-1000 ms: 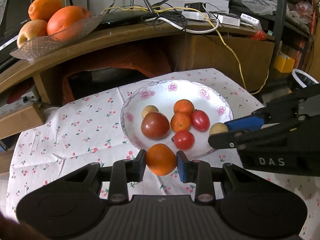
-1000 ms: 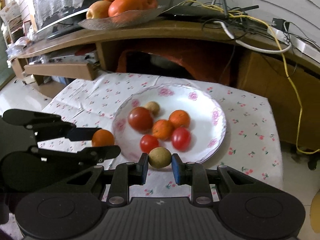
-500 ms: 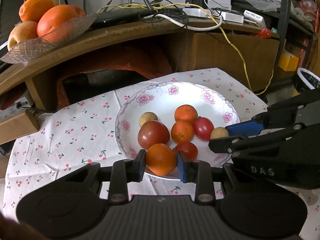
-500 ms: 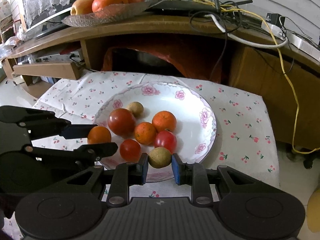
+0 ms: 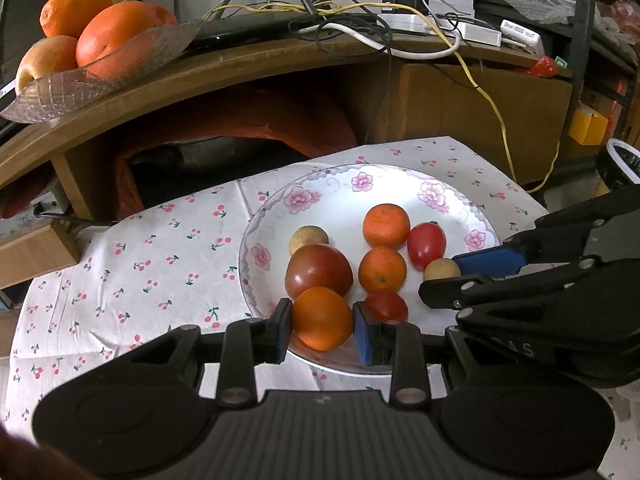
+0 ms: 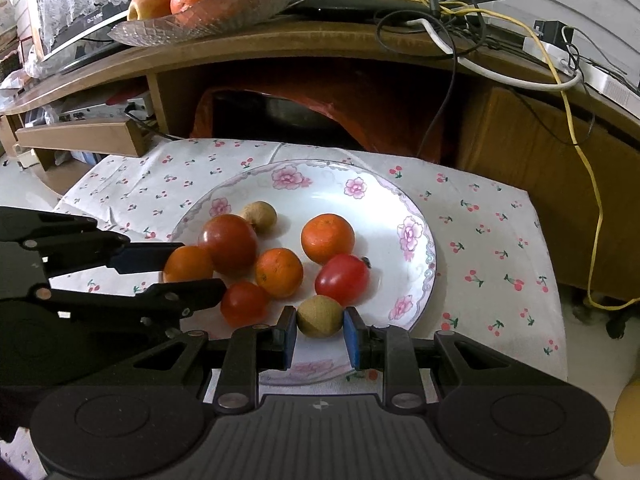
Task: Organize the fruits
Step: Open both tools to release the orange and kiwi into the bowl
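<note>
Small red tomato (image 5: 386, 305) half hidden behind left gripper (image 5: 322, 328) pad in left wrist view. Floral plate (image 6: 416, 236) near rim covered by both gripper bodies. Brown fruit (image 5: 441, 269) partly blocked by right gripper (image 5: 448, 276) finger. Glass fruit bowl (image 6: 208, 20) top fruit cut off by frame edge. Yellow object (image 6: 628, 424) at right edge cropped, unidentifiable. Whether the held fruits touch the plate: cannot tell.

You have a white plate (image 6: 416, 264) rimmed with pink flowers, a white cloth (image 6: 492, 240) printed with red cherries, orange tangerines (image 6: 327, 238) and red tomatoes (image 6: 342, 279).
</note>
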Available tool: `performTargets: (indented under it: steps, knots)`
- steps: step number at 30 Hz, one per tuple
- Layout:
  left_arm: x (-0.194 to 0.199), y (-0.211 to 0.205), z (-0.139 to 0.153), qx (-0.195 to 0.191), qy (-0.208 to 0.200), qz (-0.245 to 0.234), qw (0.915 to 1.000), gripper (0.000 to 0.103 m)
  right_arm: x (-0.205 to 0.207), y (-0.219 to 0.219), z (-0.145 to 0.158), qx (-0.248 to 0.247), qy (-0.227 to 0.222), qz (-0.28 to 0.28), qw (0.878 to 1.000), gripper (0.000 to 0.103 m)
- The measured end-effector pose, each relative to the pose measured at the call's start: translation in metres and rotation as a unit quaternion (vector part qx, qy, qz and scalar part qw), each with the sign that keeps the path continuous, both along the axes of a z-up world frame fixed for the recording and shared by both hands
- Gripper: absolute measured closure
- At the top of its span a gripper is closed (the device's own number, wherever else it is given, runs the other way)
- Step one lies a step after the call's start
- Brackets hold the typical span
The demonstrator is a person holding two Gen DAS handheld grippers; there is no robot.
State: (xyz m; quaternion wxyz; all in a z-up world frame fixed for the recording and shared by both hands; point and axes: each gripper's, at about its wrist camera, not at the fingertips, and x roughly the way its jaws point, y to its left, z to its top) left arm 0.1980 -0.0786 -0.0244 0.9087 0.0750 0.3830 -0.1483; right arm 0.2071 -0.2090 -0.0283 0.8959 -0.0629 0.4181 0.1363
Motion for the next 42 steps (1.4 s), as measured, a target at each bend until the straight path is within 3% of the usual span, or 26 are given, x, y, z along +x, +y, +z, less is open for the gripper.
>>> performTargets:
  steps: [12, 23, 32, 42]
  knots:
    - [0.008, 0.0, -0.003, -0.013, 0.011, 0.014, 0.9998, 0.065, 0.007, -0.002, 0.0, 0.001, -0.005, -0.016, 1.0, 0.074]
    - [0.008, 0.001, 0.001, -0.022, 0.014, 0.024, 0.9994, 0.063, 0.006, -0.008, 0.006, 0.007, -0.007, -0.028, 1.0, 0.063]
    - [0.001, 0.003, 0.009, -0.023, -0.005, 0.033, 0.9992, 0.056, 0.002, -0.011, 0.016, 0.013, -0.019, -0.034, 0.999, 0.054]
    - [-0.008, 0.007, 0.015, -0.015, -0.028, 0.055, 0.998, 0.036, -0.003, -0.015, 0.023, 0.011, -0.033, -0.045, 0.998, 0.042]
